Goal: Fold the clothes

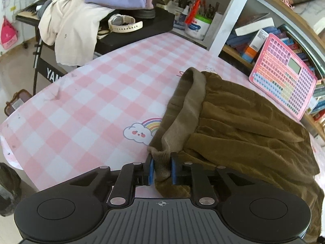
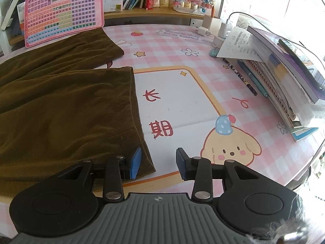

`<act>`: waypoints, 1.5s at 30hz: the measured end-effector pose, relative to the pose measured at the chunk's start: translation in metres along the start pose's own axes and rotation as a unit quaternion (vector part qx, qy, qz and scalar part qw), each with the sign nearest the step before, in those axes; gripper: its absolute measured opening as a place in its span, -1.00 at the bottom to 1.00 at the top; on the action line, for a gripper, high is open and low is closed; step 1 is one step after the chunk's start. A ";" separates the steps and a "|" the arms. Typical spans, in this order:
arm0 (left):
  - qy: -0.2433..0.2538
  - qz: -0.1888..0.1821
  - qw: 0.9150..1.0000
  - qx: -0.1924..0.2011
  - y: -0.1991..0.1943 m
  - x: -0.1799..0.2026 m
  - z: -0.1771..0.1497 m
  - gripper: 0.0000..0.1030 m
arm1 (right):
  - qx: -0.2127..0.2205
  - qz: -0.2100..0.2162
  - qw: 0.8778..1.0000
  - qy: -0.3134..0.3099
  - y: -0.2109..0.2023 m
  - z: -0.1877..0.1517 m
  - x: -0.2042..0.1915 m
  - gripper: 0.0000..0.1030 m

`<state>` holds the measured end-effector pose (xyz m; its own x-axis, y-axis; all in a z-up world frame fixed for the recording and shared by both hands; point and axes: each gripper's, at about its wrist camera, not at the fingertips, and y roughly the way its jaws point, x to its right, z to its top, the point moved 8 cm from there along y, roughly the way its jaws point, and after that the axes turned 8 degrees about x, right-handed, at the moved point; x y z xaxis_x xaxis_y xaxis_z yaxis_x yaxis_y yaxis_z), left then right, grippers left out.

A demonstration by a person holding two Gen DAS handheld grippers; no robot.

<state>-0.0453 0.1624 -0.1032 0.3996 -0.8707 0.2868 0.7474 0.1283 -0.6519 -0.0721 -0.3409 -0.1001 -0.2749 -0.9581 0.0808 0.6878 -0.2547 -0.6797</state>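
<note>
Brown corduroy trousers (image 1: pixel 239 130) lie on the pink checked table. In the left wrist view my left gripper (image 1: pixel 161 169) is shut on the lighter ribbed waistband (image 1: pixel 182 122) at its near corner. In the right wrist view the two trouser legs (image 2: pixel 61 109) lie flat, cuffs pointing right. My right gripper (image 2: pixel 158 162) is open and empty; its left blue pad (image 2: pixel 135 162) hovers over the near leg's cuff corner, its right pad (image 2: pixel 180 161) over bare table.
A pink keypad toy (image 2: pixel 63 12) leans on the bookshelf behind the trousers. Stacked books and notebooks (image 2: pixel 284 77) and pens (image 2: pixel 249 79) lie at the table's right. A black keyboard stand with clothes (image 1: pixel 71 26) stands beyond the table's left edge.
</note>
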 end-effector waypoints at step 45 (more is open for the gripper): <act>0.238 -0.073 0.969 0.000 -0.067 0.078 -0.044 0.81 | 0.005 0.064 0.998 -0.019 -0.082 -0.020 -0.065 0.70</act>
<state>-0.0877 0.0646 -0.0678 0.0004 -0.9998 0.0196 0.7768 -0.0120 -0.6296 -0.1242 -0.2553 -0.0638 -0.1581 -0.9872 0.0212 0.7226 -0.1303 -0.6789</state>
